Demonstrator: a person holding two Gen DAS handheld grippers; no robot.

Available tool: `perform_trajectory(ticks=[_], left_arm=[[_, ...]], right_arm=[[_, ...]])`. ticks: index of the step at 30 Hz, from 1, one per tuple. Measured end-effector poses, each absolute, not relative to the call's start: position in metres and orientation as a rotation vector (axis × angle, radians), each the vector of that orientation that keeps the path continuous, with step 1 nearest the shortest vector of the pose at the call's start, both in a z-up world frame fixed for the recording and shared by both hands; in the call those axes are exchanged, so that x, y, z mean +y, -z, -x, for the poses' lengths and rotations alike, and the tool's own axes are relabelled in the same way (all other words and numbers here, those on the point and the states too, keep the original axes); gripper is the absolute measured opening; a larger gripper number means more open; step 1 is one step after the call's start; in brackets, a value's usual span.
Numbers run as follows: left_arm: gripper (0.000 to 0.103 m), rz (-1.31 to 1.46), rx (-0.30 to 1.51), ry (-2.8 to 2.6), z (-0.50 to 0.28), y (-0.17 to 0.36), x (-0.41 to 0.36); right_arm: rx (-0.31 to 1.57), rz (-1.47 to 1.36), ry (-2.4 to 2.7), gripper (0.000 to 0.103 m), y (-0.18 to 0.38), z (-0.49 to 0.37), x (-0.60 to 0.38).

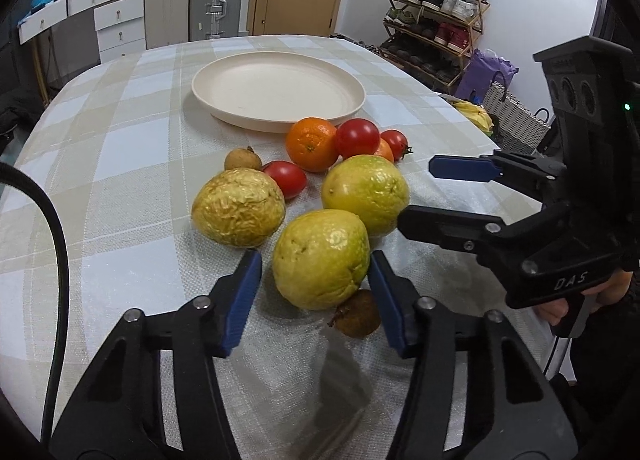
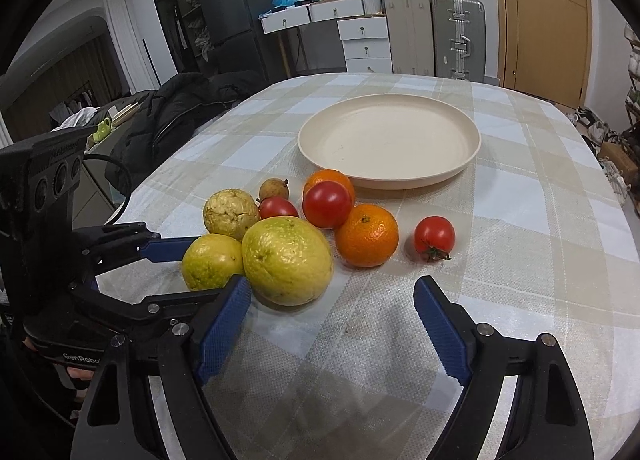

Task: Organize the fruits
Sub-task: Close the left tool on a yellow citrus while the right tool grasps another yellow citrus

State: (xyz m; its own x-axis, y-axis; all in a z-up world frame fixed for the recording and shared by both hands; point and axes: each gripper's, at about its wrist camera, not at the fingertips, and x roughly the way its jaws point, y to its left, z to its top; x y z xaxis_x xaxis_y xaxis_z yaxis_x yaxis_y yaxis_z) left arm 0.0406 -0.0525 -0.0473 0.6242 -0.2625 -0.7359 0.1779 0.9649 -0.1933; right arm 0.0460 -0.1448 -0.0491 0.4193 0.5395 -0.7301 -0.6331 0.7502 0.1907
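Two grippers reach in low over the table. The left gripper (image 1: 314, 268) has its blue fingers apart on both sides of a round yellow-green fruit (image 1: 321, 258), not squeezing it. The right gripper (image 2: 332, 314) is wide open over the checked beige-and-white tablecloth (image 2: 520, 260), holding nothing. Past the fruit pile sits a bare cream plate (image 2: 389, 139). A small brown fruit (image 1: 357, 314) hides behind the left gripper's right finger.

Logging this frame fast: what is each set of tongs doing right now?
Left tongs: open around a yellow-green fruit, not gripping.
Right tongs: open, holding nothing.
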Motion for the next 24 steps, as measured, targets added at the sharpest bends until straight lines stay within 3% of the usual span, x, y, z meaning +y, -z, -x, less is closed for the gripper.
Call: perform_trajectory(ticks=[24], left_arm=[[0.046,0.183,0.767,0.236,-0.02,0.019,-0.023]], right_arm=[[0.92,0.113,-0.806,0.076,0.056,-0.053,-0.115]])
